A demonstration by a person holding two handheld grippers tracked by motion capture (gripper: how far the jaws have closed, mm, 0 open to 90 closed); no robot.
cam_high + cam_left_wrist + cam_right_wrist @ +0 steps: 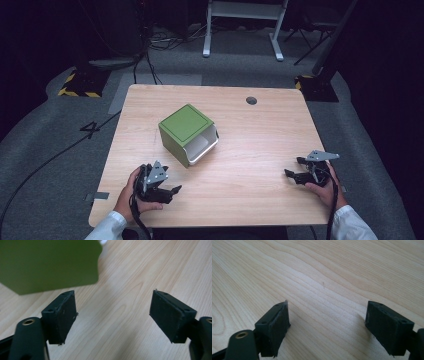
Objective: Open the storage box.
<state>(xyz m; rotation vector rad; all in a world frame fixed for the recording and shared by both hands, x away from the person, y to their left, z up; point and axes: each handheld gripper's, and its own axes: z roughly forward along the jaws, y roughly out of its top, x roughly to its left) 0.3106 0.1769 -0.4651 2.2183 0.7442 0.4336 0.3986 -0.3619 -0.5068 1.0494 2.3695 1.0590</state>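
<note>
A green box [186, 131] with a white drawer [202, 146] partly pulled out sits near the middle of the wooden table [250, 150]. The left gripper [170, 192] rests near the table's front edge, just short of the box, its 2 jaws wide apart around nothing. The right gripper [294, 167] waits well apart at the right side, jaws also spread and empty. This looks like a starting pose, with no contact yet. The drawer seems empty, though its inside is dim. The next move probably calls for reaching the drawer front squarely.
</note>
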